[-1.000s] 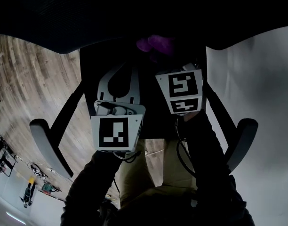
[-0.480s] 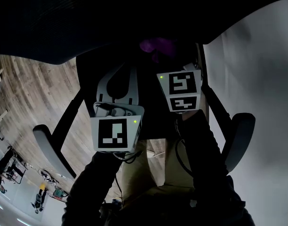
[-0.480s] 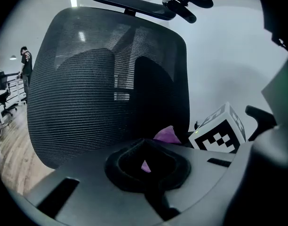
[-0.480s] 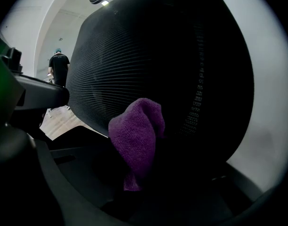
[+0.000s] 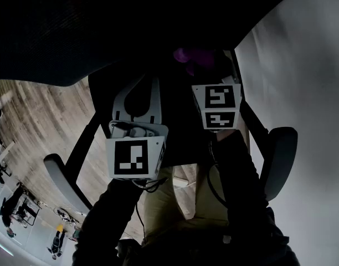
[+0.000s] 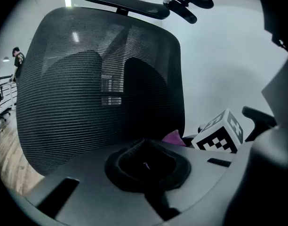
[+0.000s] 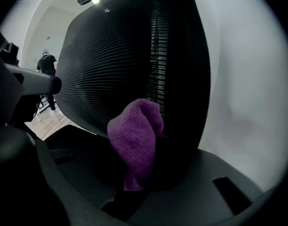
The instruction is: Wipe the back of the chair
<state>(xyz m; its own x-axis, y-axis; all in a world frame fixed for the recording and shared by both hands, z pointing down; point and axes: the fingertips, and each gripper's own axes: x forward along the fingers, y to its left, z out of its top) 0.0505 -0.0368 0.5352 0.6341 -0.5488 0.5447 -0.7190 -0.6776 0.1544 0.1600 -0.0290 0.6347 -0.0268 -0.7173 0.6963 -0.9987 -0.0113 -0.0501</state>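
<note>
Right gripper view shows the right hand-held gripper [image 7: 131, 192] clamped on a purple cloth [image 7: 134, 140], which is pressed against the mesh chair back [image 7: 111, 65], low down. The left hand-held gripper [image 6: 146, 166] looks closed and empty. Wiping seems to be the step in hand; the next move calls for sweeping the cloth across the mesh.

The black mesh chair back [image 6: 97, 84] stands upright, a broad, curved panel of fine horizontal ribs, partly see-through. The purple microfibre cloth [image 7: 134, 140] is bunched into a rounded, crumpled lump that lies against the lower part of the mesh. Its narrow lower end is pinched between the jaws of the right gripper [image 7: 132, 194].
</note>
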